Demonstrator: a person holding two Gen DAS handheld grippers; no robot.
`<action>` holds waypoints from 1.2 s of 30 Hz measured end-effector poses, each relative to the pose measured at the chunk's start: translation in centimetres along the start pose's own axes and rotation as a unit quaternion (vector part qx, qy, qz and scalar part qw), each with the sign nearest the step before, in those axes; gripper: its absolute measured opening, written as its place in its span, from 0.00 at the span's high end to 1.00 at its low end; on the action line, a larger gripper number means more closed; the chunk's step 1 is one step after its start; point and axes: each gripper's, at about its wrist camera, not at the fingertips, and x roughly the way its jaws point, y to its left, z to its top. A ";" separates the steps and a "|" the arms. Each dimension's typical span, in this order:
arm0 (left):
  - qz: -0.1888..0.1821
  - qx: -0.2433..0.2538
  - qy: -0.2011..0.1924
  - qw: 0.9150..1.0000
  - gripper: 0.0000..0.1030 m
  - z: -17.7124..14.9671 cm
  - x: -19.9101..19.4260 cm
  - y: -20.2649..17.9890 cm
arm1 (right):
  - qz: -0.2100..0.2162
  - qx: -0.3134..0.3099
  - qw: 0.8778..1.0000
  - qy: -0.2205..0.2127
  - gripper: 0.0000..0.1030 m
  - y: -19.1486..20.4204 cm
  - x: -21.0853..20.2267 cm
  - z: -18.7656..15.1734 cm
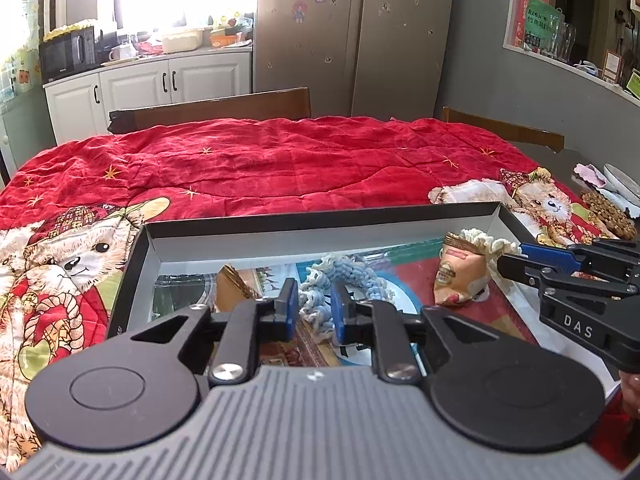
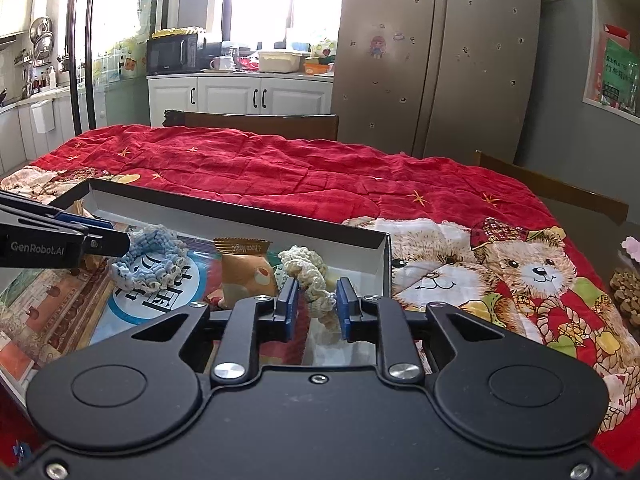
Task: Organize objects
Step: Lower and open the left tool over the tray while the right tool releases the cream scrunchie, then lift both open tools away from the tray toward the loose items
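1. I am working over the shallow black box (image 1: 136,256), which is sitting on the red bear quilt (image 1: 280,160). All places below are taken from that box.
2. Progress, as I judge it: four items are already lying inside the box, namely a blue crochet scrunchie (image 1: 320,284), a cream crochet scrunchie (image 2: 308,276) and two snack packets. Beyond the box's right side, at the quilt's edge, some brown pieces (image 2: 626,292) are still sitting out; whether they belong to the job I cannot tell.
3. My left gripper (image 1: 313,310) is hanging over the box's near edge, jaws parted, with the blue scrunchie lying between the pads. The pads are not pressing it that I can see.
4. My right gripper (image 2: 318,308) is hovering at the box's right corner, jaws likewise parted, the cream scrunchie lying in the gap and looking loose.
5. The orange snack packet (image 2: 244,272) is standing inside the box between the two scrunchies, touching neither gripper.
6. Reading: both scrunchies are looking delivered, not carried.
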 end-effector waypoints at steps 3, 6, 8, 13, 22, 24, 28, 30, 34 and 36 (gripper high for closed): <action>0.003 0.003 -0.005 1.000 0.62 0.0 -0.2 -0.1 | 0.001 0.002 1.000 -0.002 0.75 0.0 -0.1 0.0; 0.003 0.006 -0.008 1.000 0.62 0.1 -0.5 -0.2 | 0.002 0.002 1.000 -0.003 0.71 -0.1 -0.2 0.0; 0.001 0.005 -0.009 1.000 0.60 0.1 -0.7 -0.2 | 0.002 0.002 1.000 -0.006 0.68 -0.1 -0.2 0.0; 0.001 0.011 -0.017 1.000 0.51 0.0 -1.2 -0.5 | 0.002 0.005 1.000 -0.012 0.64 -0.2 -0.5 0.0; 0.003 0.025 -0.043 0.999 0.42 0.2 -3.0 -1.1 | 0.002 0.011 0.999 -0.033 0.61 -0.3 -1.2 0.0; 0.003 0.027 -0.047 0.999 0.40 0.3 -3.3 -1.3 | 0.002 0.013 0.999 -0.037 0.61 -0.4 -1.4 0.0; 0.002 0.029 -0.054 0.998 0.39 0.4 -4.1 -1.3 | 0.008 0.021 0.999 -0.046 0.61 -0.6 -2.2 0.1; 0.000 0.029 -0.059 0.998 0.37 0.5 -4.7 -1.3 | 0.014 0.022 0.998 -0.049 0.60 -0.6 -2.6 0.3; 0.000 0.034 -0.069 0.997 0.35 0.4 -5.9 -1.4 | 0.025 0.018 0.998 -0.056 0.59 0.0 -3.9 0.5; 0.001 0.036 -0.073 0.997 0.35 0.4 -6.5 -1.5 | 0.032 0.014 0.998 -0.057 0.59 0.2 -4.4 0.5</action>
